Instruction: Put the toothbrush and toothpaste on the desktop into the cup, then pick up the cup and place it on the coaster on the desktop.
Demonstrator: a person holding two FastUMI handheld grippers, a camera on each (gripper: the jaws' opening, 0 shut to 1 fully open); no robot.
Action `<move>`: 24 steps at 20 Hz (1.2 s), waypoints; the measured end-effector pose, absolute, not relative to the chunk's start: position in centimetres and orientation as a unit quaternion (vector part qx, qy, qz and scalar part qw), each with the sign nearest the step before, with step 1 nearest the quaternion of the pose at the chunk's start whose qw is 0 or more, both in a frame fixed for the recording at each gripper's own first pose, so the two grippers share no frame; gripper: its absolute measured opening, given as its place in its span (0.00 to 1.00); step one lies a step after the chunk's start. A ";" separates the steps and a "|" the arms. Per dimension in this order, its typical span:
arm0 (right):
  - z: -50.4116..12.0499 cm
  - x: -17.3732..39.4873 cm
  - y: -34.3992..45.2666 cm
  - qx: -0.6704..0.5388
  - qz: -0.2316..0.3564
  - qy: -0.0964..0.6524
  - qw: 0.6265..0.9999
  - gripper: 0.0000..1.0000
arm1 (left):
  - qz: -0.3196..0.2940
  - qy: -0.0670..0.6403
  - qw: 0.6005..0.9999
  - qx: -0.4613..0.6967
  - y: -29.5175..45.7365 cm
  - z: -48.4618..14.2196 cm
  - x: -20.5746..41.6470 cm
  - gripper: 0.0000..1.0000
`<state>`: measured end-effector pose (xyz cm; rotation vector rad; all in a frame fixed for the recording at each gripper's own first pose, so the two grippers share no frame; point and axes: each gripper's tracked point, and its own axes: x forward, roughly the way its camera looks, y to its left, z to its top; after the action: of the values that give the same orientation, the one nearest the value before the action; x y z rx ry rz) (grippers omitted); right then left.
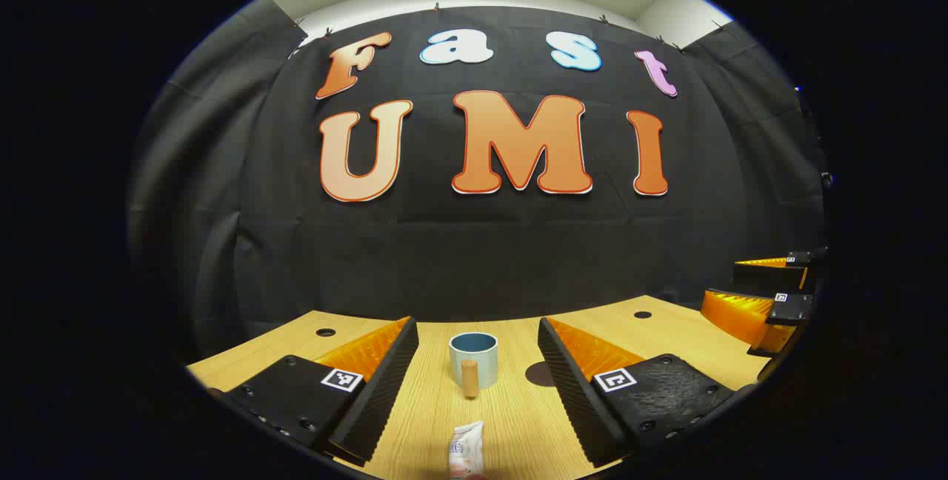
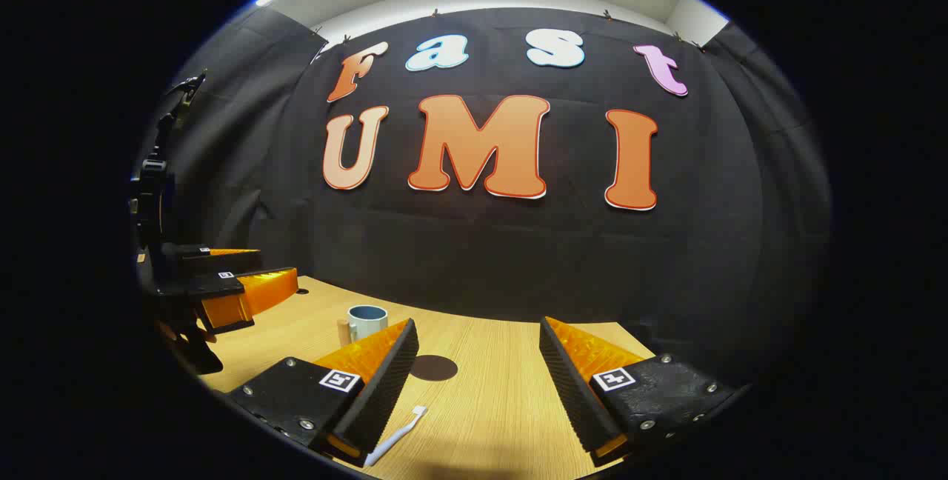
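A pale blue cup [image 1: 474, 358] with a wooden handle stands on the wooden desktop [image 1: 511, 406], straight ahead between my left gripper's [image 1: 478, 372] open fingers. A white toothpaste tube [image 1: 466, 450] lies near the bottom edge, close in front of that gripper. The dark round coaster [image 1: 539, 374] lies just right of the cup. In the right gripper view, a white toothbrush [image 2: 396, 435] lies beside the left finger of my open right gripper [image 2: 478, 376]. The cup [image 2: 366, 322] and coaster [image 2: 433, 367] sit farther ahead to the left. The left gripper [image 2: 237, 287] hovers at the far left.
Small round holes [image 1: 326, 332] pierce the desktop near its back edge. The black cloth wall rises right behind the desk. The right gripper [image 1: 763, 295] hangs at the right edge of the left gripper view.
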<state>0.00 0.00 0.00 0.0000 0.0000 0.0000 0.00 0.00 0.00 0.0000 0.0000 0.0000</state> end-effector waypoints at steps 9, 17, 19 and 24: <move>0.7 -0.2 0.7 -0.001 0.007 -0.005 1.000 0.98 | 0.009 0.020 1.000 -0.013 0.5 -0.2 -0.3 0.97; 0.6 0.1 0.8 0.007 0.012 0.001 1.000 0.98 | 0.008 0.020 1.000 -0.014 0.8 0.2 -0.4 0.97; 1.0 0.2 0.1 -0.001 0.007 0.007 1.000 0.98 | 0.011 0.033 0.999 -0.004 1.3 0.0 -0.4 0.98; 0.4 0.5 0.6 -0.014 0.030 0.051 0.998 0.98 | 0.009 0.085 0.996 -0.001 2.8 -1.4 0.9 0.98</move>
<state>0.46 0.60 0.36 -0.0282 0.1023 0.0604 0.90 2.83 -1.36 -0.0017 0.1705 0.0185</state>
